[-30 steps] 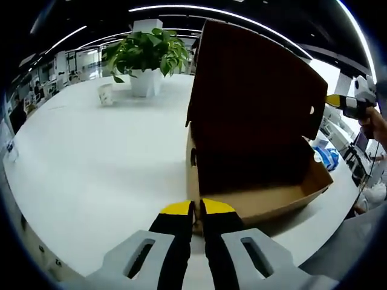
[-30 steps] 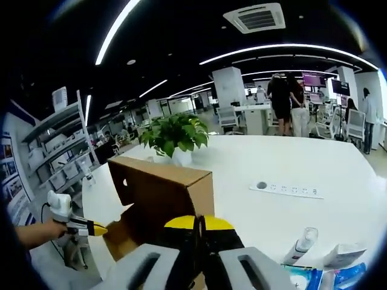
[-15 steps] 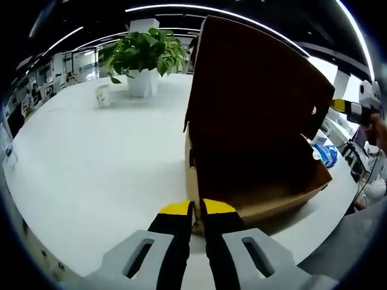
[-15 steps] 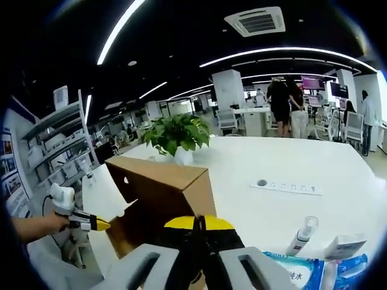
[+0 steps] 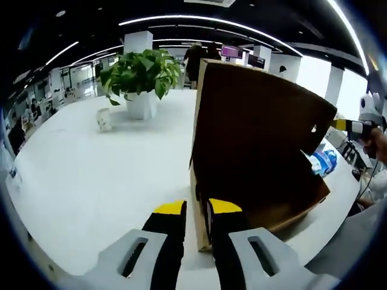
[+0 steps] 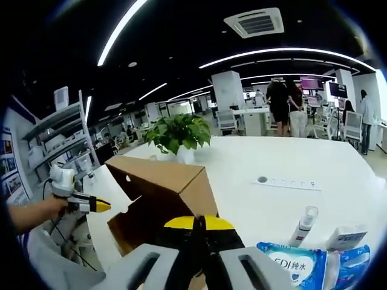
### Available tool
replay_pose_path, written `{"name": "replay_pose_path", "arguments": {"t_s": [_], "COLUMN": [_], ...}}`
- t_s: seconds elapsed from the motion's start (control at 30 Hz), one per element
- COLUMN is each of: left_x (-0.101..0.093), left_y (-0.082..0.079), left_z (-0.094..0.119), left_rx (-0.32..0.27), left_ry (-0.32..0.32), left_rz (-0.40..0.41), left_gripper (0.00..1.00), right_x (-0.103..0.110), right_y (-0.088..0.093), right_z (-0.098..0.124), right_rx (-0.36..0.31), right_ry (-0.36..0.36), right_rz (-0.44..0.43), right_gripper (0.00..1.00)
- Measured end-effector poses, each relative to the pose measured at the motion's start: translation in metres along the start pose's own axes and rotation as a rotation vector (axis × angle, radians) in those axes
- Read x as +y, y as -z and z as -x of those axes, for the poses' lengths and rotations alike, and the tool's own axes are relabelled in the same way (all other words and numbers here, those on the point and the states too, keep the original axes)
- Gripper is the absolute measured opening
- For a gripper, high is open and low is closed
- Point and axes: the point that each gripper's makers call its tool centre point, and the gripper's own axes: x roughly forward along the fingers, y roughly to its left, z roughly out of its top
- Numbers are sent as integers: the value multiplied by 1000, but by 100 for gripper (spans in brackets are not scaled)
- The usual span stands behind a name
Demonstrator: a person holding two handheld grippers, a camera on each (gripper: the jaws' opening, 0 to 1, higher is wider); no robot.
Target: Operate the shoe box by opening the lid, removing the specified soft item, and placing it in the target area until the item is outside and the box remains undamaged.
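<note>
Plainly brown corrugated shoe box (image 5: 260, 151), lid (image 6: 158, 174) raised.

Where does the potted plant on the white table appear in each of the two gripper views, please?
Left gripper view: potted plant at upper left, left of the raised lid.
Right gripper view: potted plant just left of centre, behind the shoe box.
Shared landmark: the shoe box.

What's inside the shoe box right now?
In the left gripper view the shoe box stands open, its raised lid up. The visible interior is dark bare cardboard; no soft item shows. The near wall and shadow cover the bottom, so I cannot tell.
</note>
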Motion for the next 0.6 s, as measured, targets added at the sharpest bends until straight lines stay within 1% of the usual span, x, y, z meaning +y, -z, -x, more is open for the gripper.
{"name": "replay_pose_path", "arguments": {"t_s": [0.13,0.2,0.37,0.43,0.5,0.6], "left_x": [-2,-4,-7,-10,-9,-10], "left_y": [-20,-26,-35,-39,-40,-41], "left_z": [3,4,3,3,2,2], "left_rx": [-45,-59,-83,-96,-94,-97], "left_ry": [3,9,15,22,12,15], "left_rz": [-45,-51,-79,-100,-121,-123], "left_gripper": [13,13,13,11,10,9], "right_x": [3,5,7,8,10,11], "right_y": [5,8,14,16,20,24], "right_z": [3,5,9,10,12,13], "right_rx": [-1,-1,-5,-4,-4,-2], "right_ry": [2,2,5,4,4,3], "right_rz": [1,-6,-7,-11,-15,-24], "right_gripper": [0,0,0,0,0,0]}}
